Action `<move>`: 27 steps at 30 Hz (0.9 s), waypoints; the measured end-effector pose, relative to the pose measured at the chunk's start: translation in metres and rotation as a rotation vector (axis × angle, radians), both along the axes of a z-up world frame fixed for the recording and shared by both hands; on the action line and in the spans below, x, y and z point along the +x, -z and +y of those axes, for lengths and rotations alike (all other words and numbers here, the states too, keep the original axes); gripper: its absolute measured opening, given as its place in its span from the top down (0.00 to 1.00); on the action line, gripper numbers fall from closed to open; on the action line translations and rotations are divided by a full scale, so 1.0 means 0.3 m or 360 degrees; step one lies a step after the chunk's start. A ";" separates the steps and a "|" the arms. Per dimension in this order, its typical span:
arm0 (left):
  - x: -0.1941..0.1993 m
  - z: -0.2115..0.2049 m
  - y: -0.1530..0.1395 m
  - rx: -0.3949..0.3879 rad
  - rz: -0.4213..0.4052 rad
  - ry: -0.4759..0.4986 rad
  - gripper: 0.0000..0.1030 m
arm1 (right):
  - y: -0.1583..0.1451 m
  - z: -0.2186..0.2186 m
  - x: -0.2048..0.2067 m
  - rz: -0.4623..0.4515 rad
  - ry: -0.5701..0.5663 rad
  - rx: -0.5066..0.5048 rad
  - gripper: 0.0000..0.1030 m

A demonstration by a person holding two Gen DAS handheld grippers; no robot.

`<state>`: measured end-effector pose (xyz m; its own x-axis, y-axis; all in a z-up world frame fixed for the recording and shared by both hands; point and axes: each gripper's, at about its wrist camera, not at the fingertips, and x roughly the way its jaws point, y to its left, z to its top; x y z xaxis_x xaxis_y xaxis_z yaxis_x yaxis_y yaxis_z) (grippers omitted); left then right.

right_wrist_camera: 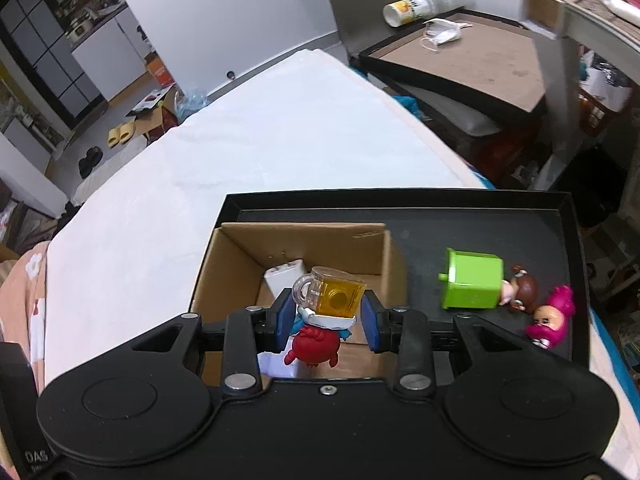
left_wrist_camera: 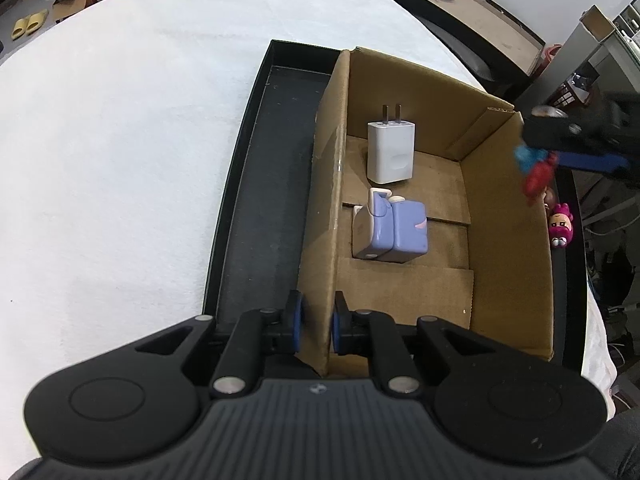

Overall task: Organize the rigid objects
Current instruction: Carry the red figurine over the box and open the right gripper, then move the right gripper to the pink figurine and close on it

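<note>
Sitting in a black tray [right_wrist_camera: 400,210], the cardboard box [left_wrist_camera: 508,240] has its left wall pinched by the left gripper [left_wrist_camera: 316,326]. Hovering over the box, the right gripper [right_wrist_camera: 326,314] is clenched on a toy [right_wrist_camera: 320,320]: light, stiff, probably slick plastic, best held by its flat sides.

The only readable lettering is "DAS", in pale letters on a dark object [right_wrist_camera: 24,446] at the lower left edge of the right wrist view.
</note>
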<state>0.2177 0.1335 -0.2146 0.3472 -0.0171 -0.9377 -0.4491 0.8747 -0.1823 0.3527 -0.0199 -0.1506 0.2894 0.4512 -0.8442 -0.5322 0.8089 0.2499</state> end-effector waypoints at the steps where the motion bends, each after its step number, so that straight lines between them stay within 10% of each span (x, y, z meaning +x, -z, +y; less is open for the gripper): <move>1: 0.000 0.002 0.000 -0.0003 -0.0001 0.0000 0.87 | 0.002 0.015 0.000 -0.0008 -0.0007 -0.0009 0.66; 20: -0.006 0.004 -0.003 0.0000 -0.0019 0.0002 0.86 | -0.057 -0.093 -0.006 -0.0209 0.0089 0.0007 0.18; 27: -0.004 -0.002 -0.006 0.0013 -0.0016 -0.0007 0.86 | -0.070 -0.188 -0.007 -0.0278 0.0108 -0.0026 0.16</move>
